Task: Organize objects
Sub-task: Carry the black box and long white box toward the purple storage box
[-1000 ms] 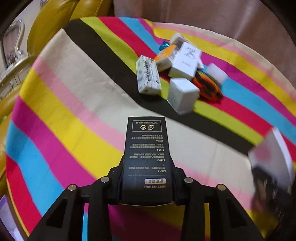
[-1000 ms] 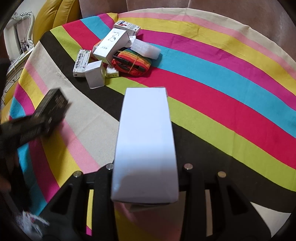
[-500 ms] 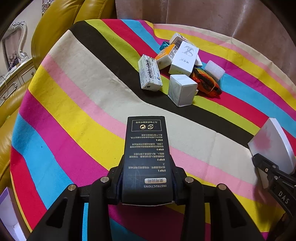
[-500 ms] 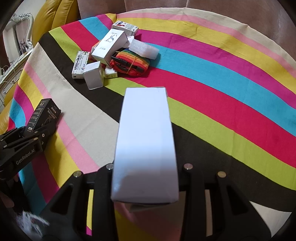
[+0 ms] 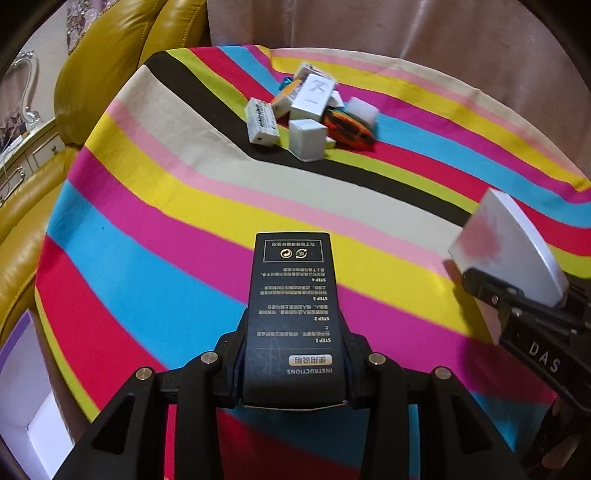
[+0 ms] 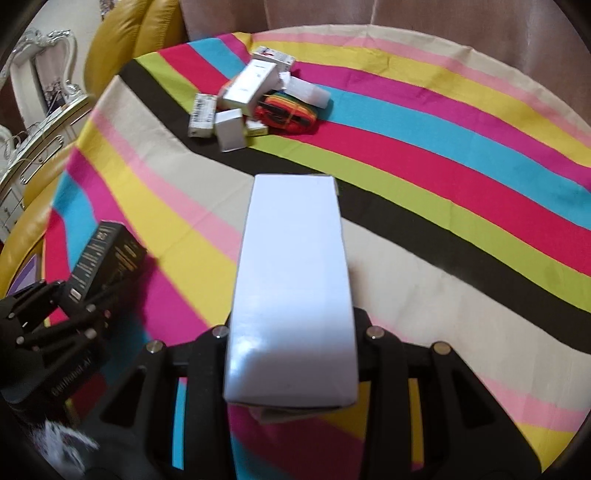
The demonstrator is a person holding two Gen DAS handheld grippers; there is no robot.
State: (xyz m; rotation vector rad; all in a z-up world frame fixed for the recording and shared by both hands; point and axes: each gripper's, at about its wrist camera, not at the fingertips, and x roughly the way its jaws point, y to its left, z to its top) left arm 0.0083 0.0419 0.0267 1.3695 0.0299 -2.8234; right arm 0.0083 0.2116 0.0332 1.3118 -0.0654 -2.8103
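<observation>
My left gripper is shut on a black box with printed instructions, held above the striped tablecloth's near side. It also shows in the right wrist view at the left. My right gripper is shut on a long white box; that box appears in the left wrist view at the right edge. A pile of small boxes with a rainbow strap bundle lies at the far side of the table.
The round table has a multicolour striped cloth. A yellow leather sofa stands behind left. A white open box with purple edge sits off the table's near-left edge. A brown curtain hangs behind.
Both grippers have drawn back toward the near edge with their boxes held. The pile now looks farther away, and the white open box has come into the left wrist view.
</observation>
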